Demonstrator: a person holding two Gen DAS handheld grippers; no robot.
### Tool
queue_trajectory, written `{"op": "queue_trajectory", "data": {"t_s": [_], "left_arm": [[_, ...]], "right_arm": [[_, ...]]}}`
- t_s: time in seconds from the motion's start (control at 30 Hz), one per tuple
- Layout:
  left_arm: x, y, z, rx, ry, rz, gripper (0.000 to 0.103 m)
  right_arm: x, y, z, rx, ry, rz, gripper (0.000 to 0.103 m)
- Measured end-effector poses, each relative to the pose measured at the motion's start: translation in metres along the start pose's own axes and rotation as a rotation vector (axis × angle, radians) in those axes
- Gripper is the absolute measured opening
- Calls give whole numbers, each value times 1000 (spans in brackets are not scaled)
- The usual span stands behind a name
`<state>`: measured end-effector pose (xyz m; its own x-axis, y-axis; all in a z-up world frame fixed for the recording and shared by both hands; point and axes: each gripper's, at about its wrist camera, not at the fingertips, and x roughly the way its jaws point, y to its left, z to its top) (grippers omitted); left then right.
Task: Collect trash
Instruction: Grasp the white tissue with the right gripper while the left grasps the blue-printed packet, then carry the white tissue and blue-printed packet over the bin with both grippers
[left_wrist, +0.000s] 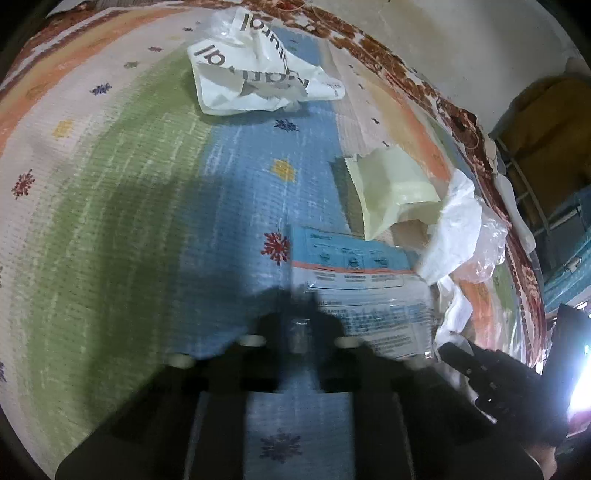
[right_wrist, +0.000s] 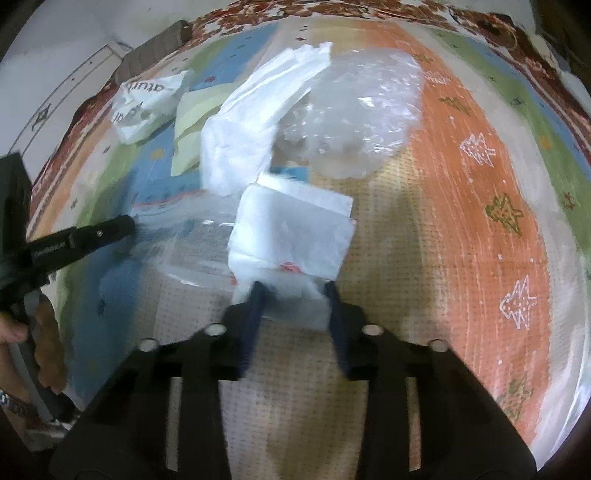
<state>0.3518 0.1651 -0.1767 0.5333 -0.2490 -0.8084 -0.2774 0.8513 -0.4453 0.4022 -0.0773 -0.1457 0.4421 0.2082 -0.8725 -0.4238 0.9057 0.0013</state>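
Clearly right gripper pinched the folded white plastic packet to lift it; left gripper, fully closed, clamped the printed blue-white wrapper edge.

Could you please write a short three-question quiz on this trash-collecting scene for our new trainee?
1. True or false: the right tool has its fingers on either side of a folded white wrapper.
2. Which item bears large dark lettering? A) the crumpled white bag B) the pale yellow packet C) the clear plastic wrap
3. What sort of surface does the trash lie on?

Key
1. True.
2. A.
3. A colourful patterned rug with blue, green and orange patches.
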Motion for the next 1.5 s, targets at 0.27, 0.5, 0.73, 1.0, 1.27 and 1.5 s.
{"op": "queue_trajectory", "data": {"t_s": [0.27, 0.5, 0.73, 1.0, 1.27, 1.5], "left_arm": [[-38, -3, 4, -6, -36, 70, 1], [-93, -9, 5, 5, -79, 69, 1], [-146, -11, -7, -65, -155, -32, 1], [-188, -49, -27, 23, -213, -23, 1], [-238, -65, -57, 63, -276, -75, 1], [-267, -77, -94, 85, -304, -127, 1]], "right_arm": [[-17, 6, 6, -36, -17, 40, 6], [-51, 18, 5, -62, -68, 67, 6], [-103, 27, 4, -110, -134, 82, 6], [-148, 33, -15, -132, -184, 111, 6], [-185, 46, -47, -152, -215, 144, 6], [-218, 51, -83, -196, -247, 124, 6]]}}
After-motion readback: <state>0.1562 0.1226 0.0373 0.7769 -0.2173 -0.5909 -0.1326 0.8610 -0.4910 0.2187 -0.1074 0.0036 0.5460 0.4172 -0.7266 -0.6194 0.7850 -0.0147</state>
